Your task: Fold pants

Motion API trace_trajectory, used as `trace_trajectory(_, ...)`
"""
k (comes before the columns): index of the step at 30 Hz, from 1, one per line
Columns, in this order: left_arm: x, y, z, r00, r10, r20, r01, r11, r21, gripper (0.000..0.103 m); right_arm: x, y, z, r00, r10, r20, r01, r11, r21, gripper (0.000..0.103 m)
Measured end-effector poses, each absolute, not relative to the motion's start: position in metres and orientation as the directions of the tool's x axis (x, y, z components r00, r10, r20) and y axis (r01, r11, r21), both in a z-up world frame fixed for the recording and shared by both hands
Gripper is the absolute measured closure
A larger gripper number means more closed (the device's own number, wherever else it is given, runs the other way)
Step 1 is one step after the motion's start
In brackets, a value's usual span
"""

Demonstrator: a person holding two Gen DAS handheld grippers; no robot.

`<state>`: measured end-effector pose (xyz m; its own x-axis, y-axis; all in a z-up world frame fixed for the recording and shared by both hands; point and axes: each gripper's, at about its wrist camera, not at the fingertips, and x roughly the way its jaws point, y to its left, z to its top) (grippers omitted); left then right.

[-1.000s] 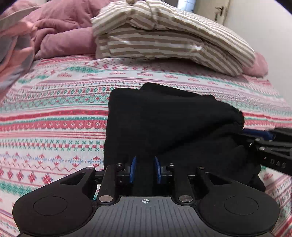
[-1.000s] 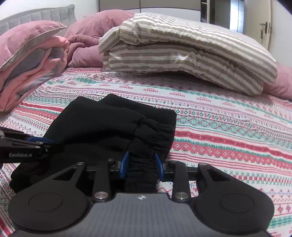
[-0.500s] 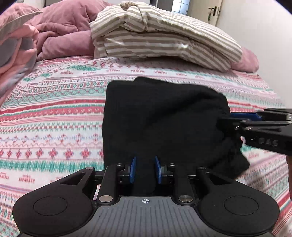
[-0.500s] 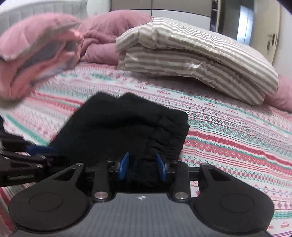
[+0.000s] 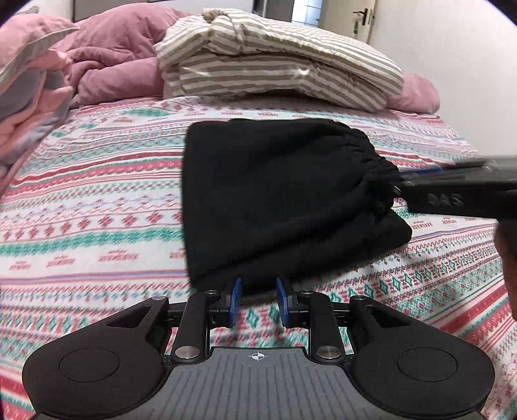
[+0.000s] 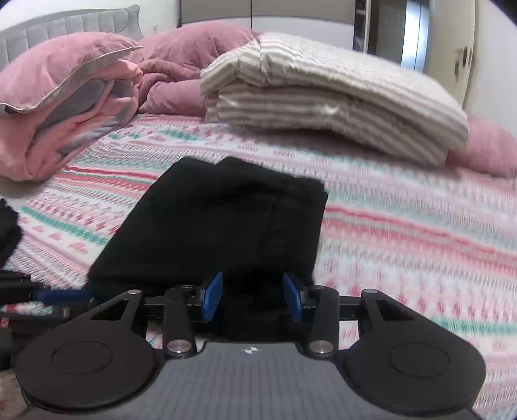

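Observation:
The black pants (image 5: 278, 197) lie folded into a thick square on the patterned bedspread (image 5: 97, 226). My left gripper (image 5: 257, 302) is open and empty, its blue pads just clear of the pants' near edge. My right gripper (image 6: 252, 299) is open, its blue pads either side of the pants' (image 6: 226, 226) near edge without pinching. In the left wrist view the right gripper (image 5: 452, 197) reaches in from the right at the elastic waistband. The left gripper's tip (image 6: 61, 295) shows at the lower left of the right wrist view.
A folded striped beige duvet (image 5: 278, 61) and mauve bedding (image 5: 113, 64) lie at the head of the bed. Folded pink blankets (image 6: 64, 106) sit on the left. A wall and a door (image 5: 362, 16) stand at the far right.
Both grippers have let go of the pants and opened. Both have pulled back a little, and the folded pants now rest on the bed.

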<state>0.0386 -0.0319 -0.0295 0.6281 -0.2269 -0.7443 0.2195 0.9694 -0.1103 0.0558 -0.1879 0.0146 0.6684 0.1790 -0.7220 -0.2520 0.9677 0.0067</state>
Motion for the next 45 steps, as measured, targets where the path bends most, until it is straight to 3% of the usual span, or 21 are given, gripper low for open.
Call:
trace_trajectory(3,0.028,-0.017,-0.019,0.640,-0.187,-0.745,0.126,0.982,-0.138,0.069,0.032,-0.182,0.024,0.680,0.174,-0.713,-0.253,0.968,-0.005,0.003)
trace_trajectory(4,0.023,-0.014,-0.016,0.637,-0.153,-0.755,0.087,0.988,-0.127,0.061,0.024,-0.179,0.028,0.690,0.171,-0.704,-0.253,0.967,-0.014,0.000)
trace_trajectory(7,0.002,-0.007,0.000,0.663,-0.105,-0.741,0.046,0.994,-0.100,0.059,-0.009,-0.171,0.041,0.724,0.169,-0.669,-0.246,0.969,-0.022,0.000)
trace_trajectory(11,-0.034,0.003,0.027,0.716,-0.070,-0.694,0.001,0.995,-0.100,0.037,-0.051,-0.170,0.053,0.761,0.178,-0.623,-0.221,0.975,0.009,0.000)
trace_trajectory(15,-0.069,0.003,0.047,0.745,-0.037,-0.666,-0.023,0.996,-0.082,0.036,-0.088,-0.174,0.060,0.792,0.168,-0.587,-0.175,0.984,0.045,0.000)
trace_trajectory(19,-0.101,-0.004,0.061,0.753,-0.061,-0.656,0.023,0.998,-0.066,0.017,-0.116,-0.175,0.072,0.813,0.152,-0.562,-0.154,0.987,0.044,0.000)
trace_trajectory(23,-0.115,-0.002,0.079,0.776,-0.069,-0.627,0.021,0.996,-0.083,0.006,-0.120,-0.168,0.094,0.846,0.112,-0.521,-0.157,0.987,-0.044,0.000)
trace_trajectory(29,-0.099,-0.003,0.092,0.823,-0.010,-0.569,-0.023,0.998,-0.051,0.000,-0.097,-0.169,0.093,0.877,0.095,-0.471,-0.117,0.993,-0.016,0.000)
trace_trajectory(37,-0.052,-0.008,0.046,0.809,0.029,-0.587,-0.046,0.999,-0.013,0.000,-0.051,-0.171,0.028,0.802,0.073,-0.593,-0.076,0.997,0.020,0.000)
trace_trajectory(45,-0.034,-0.013,0.010,0.788,0.036,-0.614,-0.039,0.999,0.008,0.000,-0.045,-0.180,0.011,0.801,0.003,-0.599,-0.023,0.999,-0.026,0.000)
